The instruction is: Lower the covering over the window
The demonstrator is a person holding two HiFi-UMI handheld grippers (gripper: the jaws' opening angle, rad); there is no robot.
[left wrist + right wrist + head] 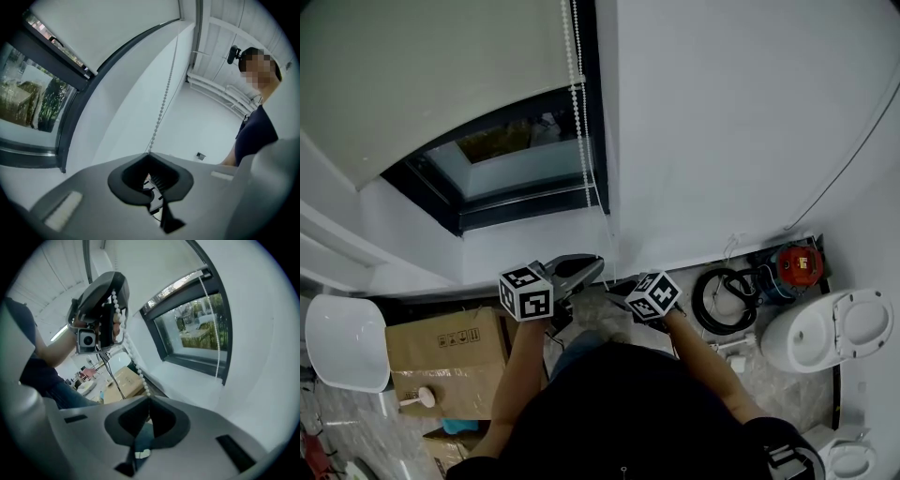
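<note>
Blind (pixel 431 75): drawn partway down, with the lower glass of the window (pixel 516 159) bare beneath its edge. Left gripper (pixel 149 154): jaws closed on the bead chain (pixel 164 101), which rises taut from their tip. Right gripper (pixel 149 399): jaws likewise clamped on that chain, further down the strand. Handling, by judgement: pull straight down along the chain's own line, hand under hand, never loosing both grips together, lest beads slip.

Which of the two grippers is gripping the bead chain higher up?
The left gripper: from its shut jaws the bead chain runs up toward the blind, while the right gripper clamps the chain below it.
</note>
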